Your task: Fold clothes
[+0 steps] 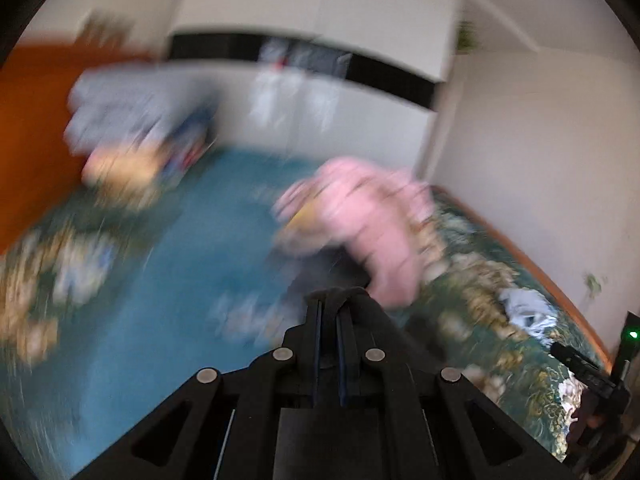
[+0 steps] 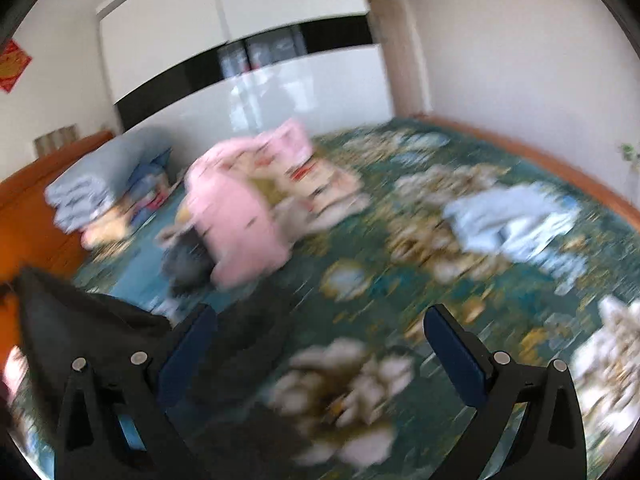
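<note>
Both views are motion-blurred. My left gripper [image 1: 335, 300] is shut on a black garment [image 1: 340, 272] and holds it over the bed. The same black garment [image 2: 80, 328] hangs at the left of the right wrist view, spreading down onto the bed. My right gripper [image 2: 320, 344] is open and empty above the floral bedspread [image 2: 400, 288]. A pink garment [image 1: 368, 216] lies crumpled on a pile beyond the left gripper; it also shows in the right wrist view [image 2: 236, 216].
A light blue folded garment [image 2: 512, 220] lies on the bed at right. A stack of blue and pale clothes [image 1: 132, 120] sits by the orange headboard [image 1: 24, 140]. A white wardrobe [image 2: 280, 92] stands behind the bed. The other gripper [image 1: 592, 376] shows at the right edge.
</note>
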`<state>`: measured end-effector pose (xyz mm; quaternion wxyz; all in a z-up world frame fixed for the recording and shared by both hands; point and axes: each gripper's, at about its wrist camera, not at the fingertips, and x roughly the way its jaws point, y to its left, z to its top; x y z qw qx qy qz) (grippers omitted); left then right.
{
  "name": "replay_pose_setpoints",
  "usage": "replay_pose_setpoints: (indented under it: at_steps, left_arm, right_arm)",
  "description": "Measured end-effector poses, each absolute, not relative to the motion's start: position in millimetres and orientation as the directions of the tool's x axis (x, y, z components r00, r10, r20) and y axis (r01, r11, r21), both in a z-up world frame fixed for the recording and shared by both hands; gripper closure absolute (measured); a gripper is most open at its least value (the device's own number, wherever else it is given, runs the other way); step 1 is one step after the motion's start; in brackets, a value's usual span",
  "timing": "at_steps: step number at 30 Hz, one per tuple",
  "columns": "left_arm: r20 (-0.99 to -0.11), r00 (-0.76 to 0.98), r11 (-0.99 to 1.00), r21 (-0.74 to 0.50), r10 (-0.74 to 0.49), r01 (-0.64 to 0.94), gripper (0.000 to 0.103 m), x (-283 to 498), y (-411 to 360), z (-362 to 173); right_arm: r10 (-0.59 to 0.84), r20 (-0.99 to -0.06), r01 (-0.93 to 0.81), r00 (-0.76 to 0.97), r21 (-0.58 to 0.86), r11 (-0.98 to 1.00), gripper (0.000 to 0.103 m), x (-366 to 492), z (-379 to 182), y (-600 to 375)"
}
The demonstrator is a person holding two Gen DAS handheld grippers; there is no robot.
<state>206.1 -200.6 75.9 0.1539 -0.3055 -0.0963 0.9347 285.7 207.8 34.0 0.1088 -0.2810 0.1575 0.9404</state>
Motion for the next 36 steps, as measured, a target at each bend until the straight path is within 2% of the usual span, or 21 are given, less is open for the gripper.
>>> replay_pose_setpoints:
  at_steps: [2, 5, 11, 13, 15, 16, 20, 24, 27, 28, 30, 32, 34, 36]
  left_arm:
    - [-0.573, -0.773, -0.946, -0.306, 0.272, -0.107, 0.096, 221.3, -244.8, 50.0]
    - [-0.629, -0.740, -0.934, -0.358, 0.237, 0.005, 0.096, 228.6, -295.7, 19.3]
    - [-0.677, -0.679, -0.925, -0.379, 0.285, -0.011, 0.091, 234.3, -315.4, -0.3]
    - [-0.685, -0.671, -0.932, -0.361, 0.283, -0.024, 0.085, 234.9, -320.5, 8.6]
    - [-0.692, -0.670, -0.940, -0.340, 0.271, -0.029, 0.057, 235.4, -328.6, 22.1]
    - [-0.686, -0.676, -0.942, -0.332, 0.269, -0.038, 0.051, 233.8, -329.7, 33.3]
    - [-0.640, -0.718, -0.960, -0.234, 0.272, -0.155, 0.035, 210.8, -297.9, 80.1]
    - [-0.624, -0.697, -0.924, -0.116, 0.353, -0.364, 0.028, 170.0, -212.4, 97.1]
    - [-0.717, -0.548, -0.866, -0.158, 0.431, -0.475, 0.027, 123.2, -149.3, 68.2]
    - [-0.744, -0.522, -0.862, -0.142, 0.417, -0.486, 0.027, 111.1, -134.2, 57.8]
    - [-0.797, -0.485, -0.868, -0.095, 0.360, -0.488, 0.027, 87.1, -107.4, 36.1]
    - [-0.834, -0.418, -0.874, -0.144, 0.359, -0.464, 0.027, 62.9, -91.9, 17.5]
    - [-0.851, -0.331, -0.866, -0.243, 0.407, -0.437, 0.027, 45.5, -79.8, 1.8]
    - [-0.876, -0.277, -0.861, -0.248, 0.395, -0.444, 0.027, 37.7, -62.6, -12.8]
  right_arm:
    - [0.027, -0.596, -0.240, -0.803, 0.281, -0.929, 0.000, 286.2, 13.1, 183.5]
    - [-0.035, -0.644, -0.233, -0.764, 0.326, -0.916, 0.000, 288.1, -16.8, 158.4]
    - [-0.072, -0.736, -0.253, -0.673, 0.322, -0.912, 0.000, 301.6, -60.7, 129.8]
    - [-0.046, -0.743, -0.278, -0.667, 0.306, -0.910, 0.000, 308.3, -61.5, 133.1]
    - [-0.024, -0.756, -0.328, -0.654, 0.311, -0.892, 0.000, 315.9, -63.7, 143.6]
    - [-0.022, -0.763, -0.346, -0.646, 0.319, -0.882, 0.000, 318.8, -65.2, 147.8]
    - [-0.034, -0.802, -0.390, -0.596, 0.326, -0.861, 0.000, 325.7, -75.6, 155.6]
    - [-0.080, -0.826, -0.385, -0.558, 0.343, -0.857, 0.000, 322.4, -86.2, 146.5]
    - [-0.104, -0.836, -0.391, -0.539, 0.358, -0.848, 0.003, 323.1, -93.3, 141.9]
    - [-0.108, -0.840, -0.399, -0.532, 0.361, -0.843, 0.006, 324.0, -96.3, 141.5]
    - [-0.137, -0.838, -0.410, -0.528, 0.392, -0.824, 0.018, 326.8, -101.4, 141.6]
    - [-0.175, -0.831, -0.419, -0.528, 0.434, -0.797, 0.019, 330.6, -106.8, 142.2]
    - [-0.203, -0.822, -0.423, -0.532, 0.466, -0.777, 0.021, 332.3, -108.6, 142.2]
    - [-0.240, -0.808, -0.423, -0.538, 0.505, -0.752, 0.030, 330.9, -109.6, 141.1]
